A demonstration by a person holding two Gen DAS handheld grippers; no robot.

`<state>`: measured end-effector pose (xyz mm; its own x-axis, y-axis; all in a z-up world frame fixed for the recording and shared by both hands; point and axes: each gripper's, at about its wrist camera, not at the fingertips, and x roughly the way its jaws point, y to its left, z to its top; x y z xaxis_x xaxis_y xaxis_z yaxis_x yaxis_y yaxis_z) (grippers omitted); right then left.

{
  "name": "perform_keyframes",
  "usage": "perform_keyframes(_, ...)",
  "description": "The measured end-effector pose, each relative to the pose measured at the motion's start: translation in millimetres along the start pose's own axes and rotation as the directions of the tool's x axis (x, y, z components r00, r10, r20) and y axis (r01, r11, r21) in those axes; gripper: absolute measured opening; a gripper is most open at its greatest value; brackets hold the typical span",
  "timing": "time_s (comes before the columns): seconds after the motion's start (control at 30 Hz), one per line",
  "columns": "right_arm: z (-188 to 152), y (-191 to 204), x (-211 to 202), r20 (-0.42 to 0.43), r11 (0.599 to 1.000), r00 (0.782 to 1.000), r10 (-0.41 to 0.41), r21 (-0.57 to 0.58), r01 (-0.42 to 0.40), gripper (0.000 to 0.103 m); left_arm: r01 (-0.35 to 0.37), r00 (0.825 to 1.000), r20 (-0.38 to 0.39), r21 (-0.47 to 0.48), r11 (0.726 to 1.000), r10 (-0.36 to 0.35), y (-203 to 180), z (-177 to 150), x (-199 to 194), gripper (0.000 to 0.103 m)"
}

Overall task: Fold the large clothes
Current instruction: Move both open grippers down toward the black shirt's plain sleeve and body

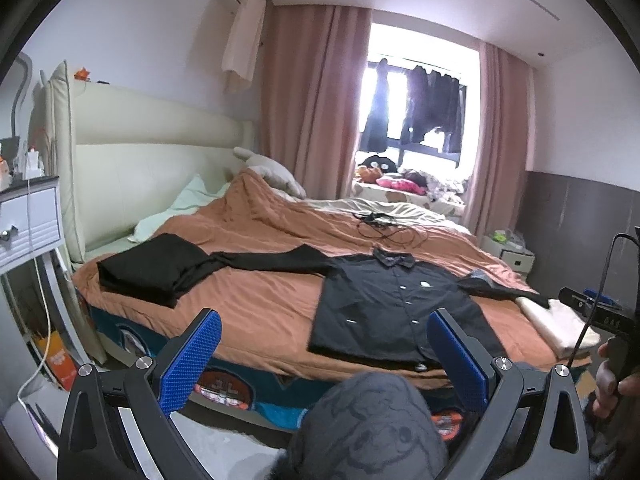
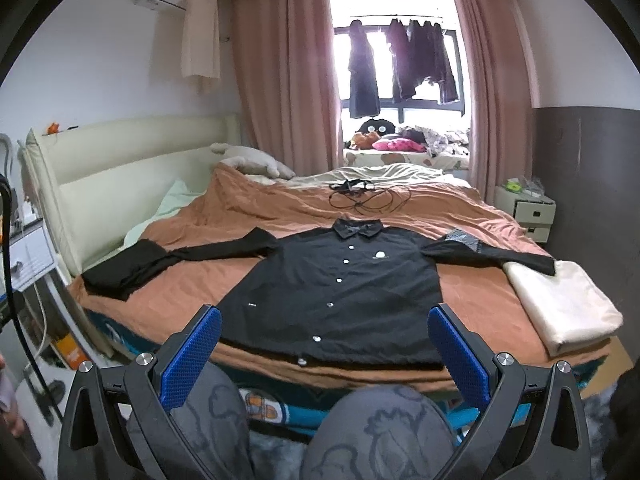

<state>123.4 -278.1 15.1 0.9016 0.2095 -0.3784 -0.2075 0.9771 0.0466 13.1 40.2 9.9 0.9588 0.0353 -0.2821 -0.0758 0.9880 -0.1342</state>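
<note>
A black long-sleeved button shirt (image 2: 340, 280) (image 1: 392, 308) lies flat, front up, on the brown bedspread (image 2: 280, 208), collar toward the window and both sleeves spread out. Its left sleeve reaches a folded black garment (image 1: 156, 268) (image 2: 124, 268). The right sleeve end rests on a folded cream cloth (image 2: 564, 304) (image 1: 560, 320). My left gripper (image 1: 324, 344) is open, held back from the bed's near edge, with nothing between its blue pads. In the right wrist view my right gripper (image 2: 324, 340) is likewise open and empty, just short of the shirt's hem.
A tangle of black cable (image 2: 364, 196) lies on the bed beyond the shirt. The person's knees in grey patterned trousers (image 2: 380, 436) are below the grippers. A white nightstand (image 1: 28, 216) stands left of the bed, another (image 2: 528, 208) at the right. Clothes hang at the window (image 2: 400, 60).
</note>
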Motion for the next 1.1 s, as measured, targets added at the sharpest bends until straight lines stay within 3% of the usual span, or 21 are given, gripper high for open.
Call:
perform_keyframes(0.43, 28.2, 18.4, 103.6, -0.03, 0.999, 0.999, 0.033, -0.015, -0.033, 0.103, -0.078, 0.995, -0.061, -0.05, 0.996, 0.075, 40.8, 23.0, 87.6, 0.103)
perform_keyframes(0.7, 43.7, 11.5, 178.5, -0.077, 0.999, 0.996, 0.045, 0.033, -0.043, 0.103, -0.107, 0.988, -0.119, -0.06, 0.992, 0.099, 60.7, 39.4, 156.0, 0.103)
perform_keyframes(1.1, 70.8, 16.2, 306.0, -0.151, 0.988, 0.981, 0.124, 0.11, -0.108, 0.103, -0.165, 0.96, -0.245, -0.114, 0.98, 0.134, 99.6, 60.4, 280.2, 0.099)
